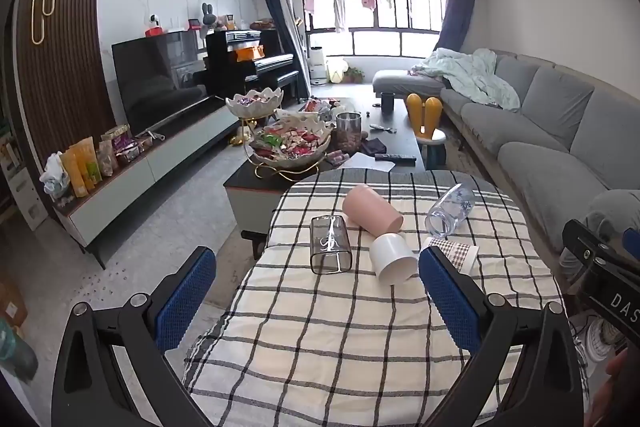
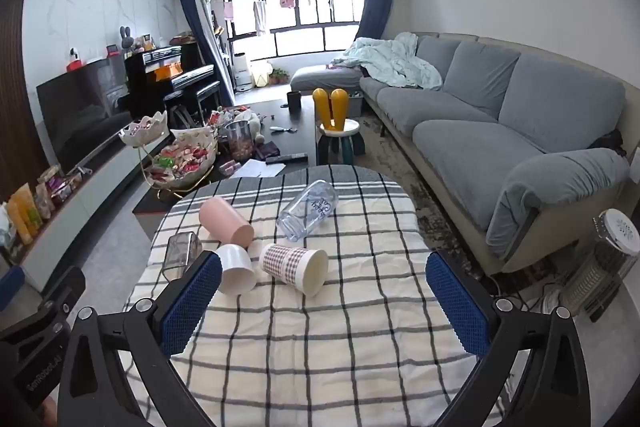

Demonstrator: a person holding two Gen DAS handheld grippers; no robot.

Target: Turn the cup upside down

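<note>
Fingers apart over checked tablecloth (sofa probably grey)

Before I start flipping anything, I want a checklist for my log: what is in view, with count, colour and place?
Pink cup: 1, pink, on its side, far left of the cloth.
Smoky glass cup: 1, grey-clear, lying left.
White cup: 1, white, lying near the pink cup.
Plaid cup: 1, brown check and cream, lying at centre.
Clear bottle: 1, clear with blue print, lying at the far side.
Tablecloth: 1, white with dark grid, covering the table.
Sofa: 1, grey, right.
Snack bowls: 2, white, coffee table.
Left tongs: blue pads, open, empty.
Right tongs: blue pads, open, empty.
</note>
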